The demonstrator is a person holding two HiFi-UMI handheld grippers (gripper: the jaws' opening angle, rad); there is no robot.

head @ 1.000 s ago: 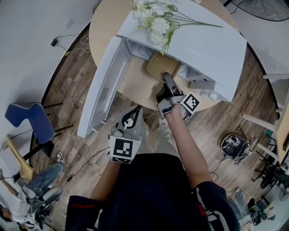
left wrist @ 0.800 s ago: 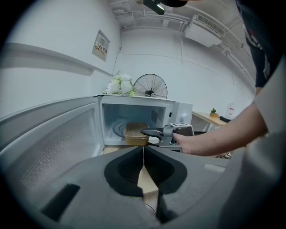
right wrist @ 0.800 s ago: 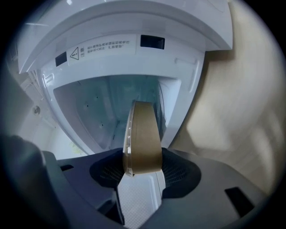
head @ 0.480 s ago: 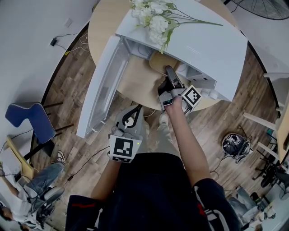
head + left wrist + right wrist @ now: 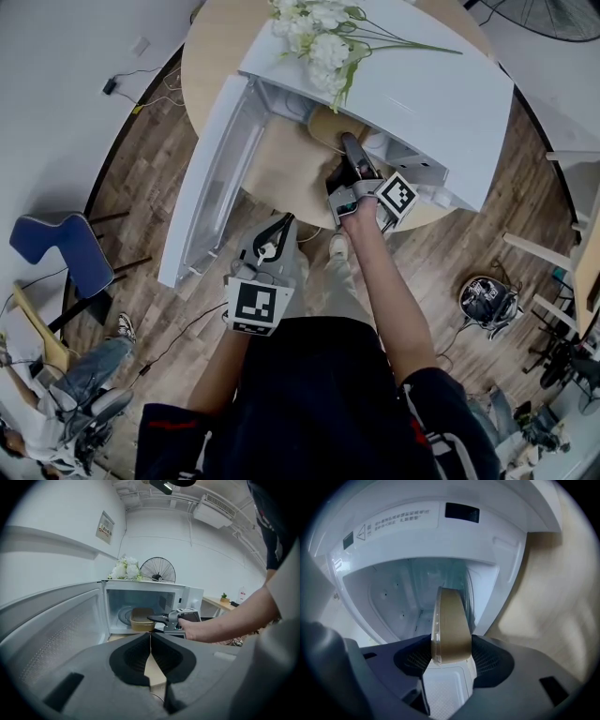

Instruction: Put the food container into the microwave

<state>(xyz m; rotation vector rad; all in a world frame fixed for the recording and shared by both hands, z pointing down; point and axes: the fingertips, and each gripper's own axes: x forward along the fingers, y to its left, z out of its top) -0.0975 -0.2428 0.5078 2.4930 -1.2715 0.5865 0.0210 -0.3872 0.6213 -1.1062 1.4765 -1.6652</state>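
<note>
At the microwave [image 5: 417,536] mouth, the right tongs [image 5: 450,654] gripped the food container [image 5: 450,616], just inside the cavity. Left tongs [image 5: 151,654] hung back, clenched on nothing. A release before it sat flat could have tipped it.

Glossy white shell, matt tan tub

Between the right gripper's [image 5: 449,660] matt black ribbed pads [image 5: 488,660], the food container [image 5: 451,620] looks smooth, matt tan and paper-like, edged by a clear glossy plastic rim. Ahead of it the microwave [image 5: 417,550] is glossy white throughout. To its right, the table [image 5: 553,602] is pale smooth wood.
</note>
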